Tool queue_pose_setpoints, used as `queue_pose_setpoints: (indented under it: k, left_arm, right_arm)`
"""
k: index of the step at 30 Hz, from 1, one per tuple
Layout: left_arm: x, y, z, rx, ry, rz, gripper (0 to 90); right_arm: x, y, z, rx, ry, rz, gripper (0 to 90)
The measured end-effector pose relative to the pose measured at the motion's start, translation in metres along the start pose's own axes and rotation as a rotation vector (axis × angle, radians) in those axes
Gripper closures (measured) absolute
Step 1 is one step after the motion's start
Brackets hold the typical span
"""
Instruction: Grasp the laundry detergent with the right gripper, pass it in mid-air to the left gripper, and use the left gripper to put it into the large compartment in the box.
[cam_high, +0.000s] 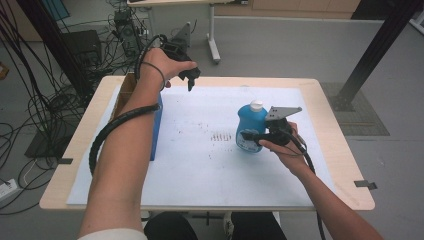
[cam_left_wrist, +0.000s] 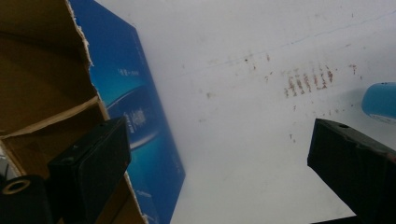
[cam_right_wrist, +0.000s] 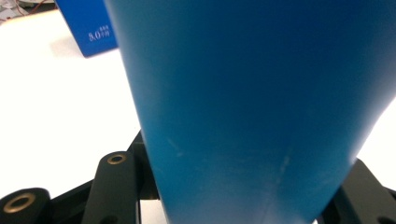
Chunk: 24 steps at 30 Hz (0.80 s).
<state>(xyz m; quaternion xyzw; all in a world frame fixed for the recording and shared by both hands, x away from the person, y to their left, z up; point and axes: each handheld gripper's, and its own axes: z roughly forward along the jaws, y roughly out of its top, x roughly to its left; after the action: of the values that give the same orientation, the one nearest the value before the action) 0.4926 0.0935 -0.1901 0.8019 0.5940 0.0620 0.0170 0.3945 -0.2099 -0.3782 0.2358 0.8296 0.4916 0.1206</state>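
Bottle (cam_high: 250, 131): blue, white cap, upright, at 3 o'clock of bench centre, on the white sheet (cam_high: 200, 165); close up in right gripper view (cam_right_wrist: 252, 112).
Right claw (cam_high: 256, 136): pinching bottle at its lower body from the 3 o'clock side; jaws on either flank of the bottle.
Right hand (cam_high: 285, 147): behind claw, grey plate above it, cable running to 5 o'clock.
Left claw (cam_high: 190, 80): spread, nothing between the jaws, hanging above the sheet's far edge at 11 o'clock, pointing down.
Left claw, own view (cam_left_wrist: 219, 158): jaws well apart, sheet between them, bottle edge (cam_left_wrist: 380, 100) at 3 o'clock.
Box (cam_high: 156, 125): blue outside, brown card inside, open top, at 9 o'clock on bench, well apart from bottle; partly hidden by left forearm.
Stains (cam_high: 220, 136): brownish specks on sheet, just beside bottle at its 9 o'clock.
Bench (cam_high: 340, 150): pale wood rim around sheet.
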Motion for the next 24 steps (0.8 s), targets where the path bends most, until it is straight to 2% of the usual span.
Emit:
queue_pose_setpoints:
  k: [3, 5, 6, 9, 13, 16, 18, 24]
  left_arm:
    - [0.001, -0.002, -0.008, -0.009, -0.001, 0.027, 6.5]
    - [0.002, -0.004, -0.015, -0.016, -0.006, 0.053, 6.6]
    - [0.002, -0.004, -0.017, -0.017, -0.004, 0.060, 6.6]
    - [0.002, -0.006, -0.028, -0.019, -0.013, 0.120, 6.8]
    - [0.003, -0.009, -0.042, -0.029, -0.020, 0.174, 6.4]
    - [0.005, -0.012, -0.051, -0.038, -0.017, 0.217, 6.4]
    - [0.007, -0.013, -0.057, -0.034, -0.003, 0.252, 6.3]
    - [0.011, -0.019, -0.071, -0.049, -0.015, 0.341, 6.3]
  right_arm:
    - [0.003, 0.013, -0.002, 0.008, 0.009, 0.012, 44.9]
    - [0.007, 0.029, -0.002, 0.018, 0.021, 0.014, 44.8]
    - [0.007, 0.029, -0.002, 0.018, 0.021, 0.014, 44.8]
    - [0.011, 0.043, 0.001, 0.024, 0.046, 0.022, 44.8]
    - [0.015, 0.066, 0.008, 0.037, 0.084, 0.026, 44.8]
    - [0.017, 0.074, 0.012, 0.040, 0.097, 0.027, 44.8]
    - [0.017, 0.084, 0.018, 0.037, 0.123, 0.037, 44.8]
    - [0.017, 0.099, 0.031, 0.047, 0.162, 0.040, 44.7]
